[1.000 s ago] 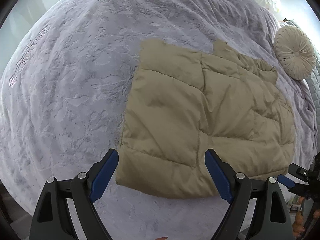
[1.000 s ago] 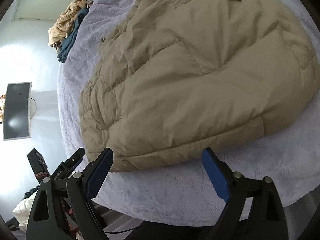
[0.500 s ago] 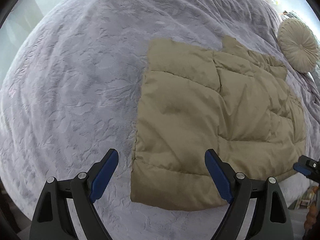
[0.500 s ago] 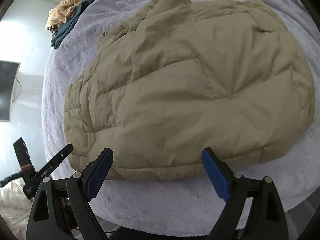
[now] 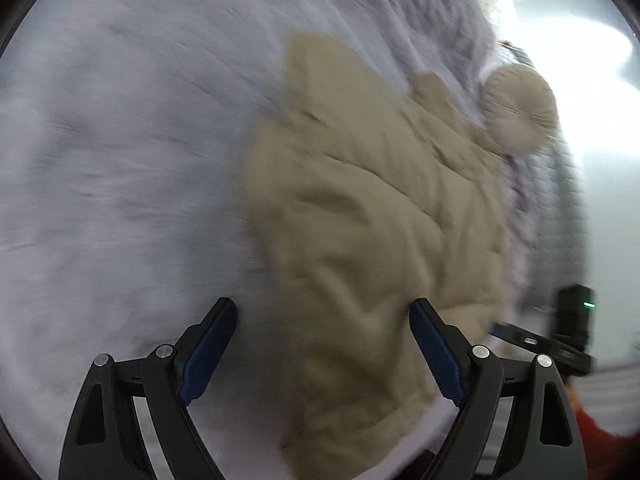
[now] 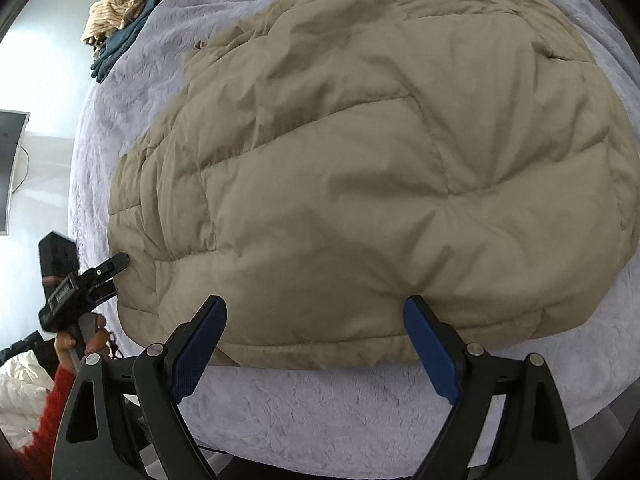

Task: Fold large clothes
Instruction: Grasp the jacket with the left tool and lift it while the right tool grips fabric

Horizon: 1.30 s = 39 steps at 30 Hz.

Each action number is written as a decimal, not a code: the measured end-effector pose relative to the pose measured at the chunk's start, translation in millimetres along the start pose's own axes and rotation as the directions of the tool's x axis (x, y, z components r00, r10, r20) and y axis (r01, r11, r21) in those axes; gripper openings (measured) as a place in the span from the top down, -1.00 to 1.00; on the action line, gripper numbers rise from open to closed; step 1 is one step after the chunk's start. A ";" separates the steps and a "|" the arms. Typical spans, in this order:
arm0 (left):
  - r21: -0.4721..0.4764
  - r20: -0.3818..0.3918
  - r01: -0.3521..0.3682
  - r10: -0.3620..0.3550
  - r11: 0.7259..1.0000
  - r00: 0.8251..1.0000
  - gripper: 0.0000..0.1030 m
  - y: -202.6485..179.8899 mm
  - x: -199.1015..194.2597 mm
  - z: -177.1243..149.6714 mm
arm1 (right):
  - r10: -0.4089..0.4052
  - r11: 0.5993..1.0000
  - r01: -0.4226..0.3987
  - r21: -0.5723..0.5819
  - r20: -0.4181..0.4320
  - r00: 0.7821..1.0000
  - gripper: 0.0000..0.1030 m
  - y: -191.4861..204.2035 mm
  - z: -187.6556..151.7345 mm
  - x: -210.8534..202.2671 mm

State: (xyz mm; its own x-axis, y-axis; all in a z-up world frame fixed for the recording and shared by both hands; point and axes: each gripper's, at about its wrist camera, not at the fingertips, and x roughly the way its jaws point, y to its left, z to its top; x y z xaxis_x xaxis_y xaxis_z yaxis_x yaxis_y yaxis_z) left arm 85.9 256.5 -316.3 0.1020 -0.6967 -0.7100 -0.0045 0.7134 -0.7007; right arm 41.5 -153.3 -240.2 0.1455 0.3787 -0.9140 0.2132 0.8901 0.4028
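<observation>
A beige quilted puffer jacket lies flat on the lavender bedspread, its hem toward me. My right gripper hangs open just over the hem's near edge, nothing between its blue pads. My left gripper is open too, low over the jacket's side edge; this view is motion-blurred. In the right wrist view the left gripper, held by a hand in a red sleeve, sits at the jacket's left corner. Whether it touches the fabric I cannot tell.
A round beige cushion rests beyond the jacket. A pile of striped and teal clothes lies at the bed's far corner. A dark screen hangs on the wall, and a white padded garment lies off the bed.
The left gripper has swung down and toward the jacket's side edge, blurring its view. The right gripper has tilted slightly toward the hem. Both stay open.
</observation>
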 end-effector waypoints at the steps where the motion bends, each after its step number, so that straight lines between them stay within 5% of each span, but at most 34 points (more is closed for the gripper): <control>1: 0.021 -0.023 0.025 -0.024 0.999 0.999 -0.72 -3.9 9.0 3.6 | -0.002 1.000 0.002 -0.003 -0.002 1.000 -0.78 0.0 -0.3 0.8; 6: 0.142 -0.099 0.000 0.014 0.990 0.995 -0.72 -28.1 49.3 15.5 | -0.007 1.000 0.006 -0.027 -0.010 1.000 -0.78 0.9 0.7 -3.5; 11: 0.137 -0.123 0.022 -0.005 0.990 0.992 -0.70 -21.9 63.8 24.1 | -0.041 0.993 0.052 -0.109 0.103 0.994 -0.77 4.5 10.7 -32.1; 12: 0.142 -0.119 0.022 -0.005 0.990 0.993 -0.46 -21.6 64.0 24.3 | -0.044 0.991 0.060 -0.121 0.129 0.991 -0.70 5.0 13.8 -35.9; 13: 0.152 -0.121 0.034 -0.015 0.988 0.993 -0.04 -21.7 63.6 23.4 | -0.046 0.989 0.067 -0.135 0.158 0.986 -0.26 6.2 17.2 -39.5; 14: 0.143 -0.135 0.074 -0.054 0.987 0.989 0.15 -22.7 64.2 21.0 | -0.042 0.986 0.071 -0.150 0.184 0.982 0.16 6.4 23.8 -40.8; 15: 0.128 -0.137 0.092 -0.074 0.987 0.988 0.32 -24.0 63.6 20.0 | -0.043 0.985 0.072 -0.154 0.188 0.981 0.80 7.3 28.5 -39.6; 19: 0.149 -0.112 0.059 -0.042 0.987 0.993 0.54 -44.8 51.8 13.6 | -0.006 0.981 0.055 -0.186 0.255 0.967 0.82 7.1 54.8 -27.1; 23: 0.150 -0.084 0.058 -0.046 0.987 0.995 0.54 -81.9 29.2 4.4 | 0.028 0.980 0.030 -0.196 0.285 0.958 0.82 6.2 83.2 1.0; 29: 0.236 -0.045 -0.002 0.013 0.972 0.999 0.54 -171.0 9.9 -7.3 | 0.127 0.988 -0.102 -0.115 0.238 0.963 0.83 -18.7 110.6 35.9; 39: 0.377 -0.043 -0.126 0.153 0.917 0.987 0.54 -310.8 64.3 -17.1 | 0.257 0.966 -0.258 -0.016 0.158 0.954 0.94 -48.3 132.2 64.6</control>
State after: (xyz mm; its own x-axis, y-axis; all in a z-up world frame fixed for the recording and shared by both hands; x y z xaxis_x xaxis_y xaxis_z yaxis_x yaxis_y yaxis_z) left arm 76.9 -11.3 -145.4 0.0576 -0.5820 -0.8111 0.3585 0.7704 -0.5273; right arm 168.3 -205.3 -312.3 0.3457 0.5498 -0.7604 0.1531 0.7665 0.6238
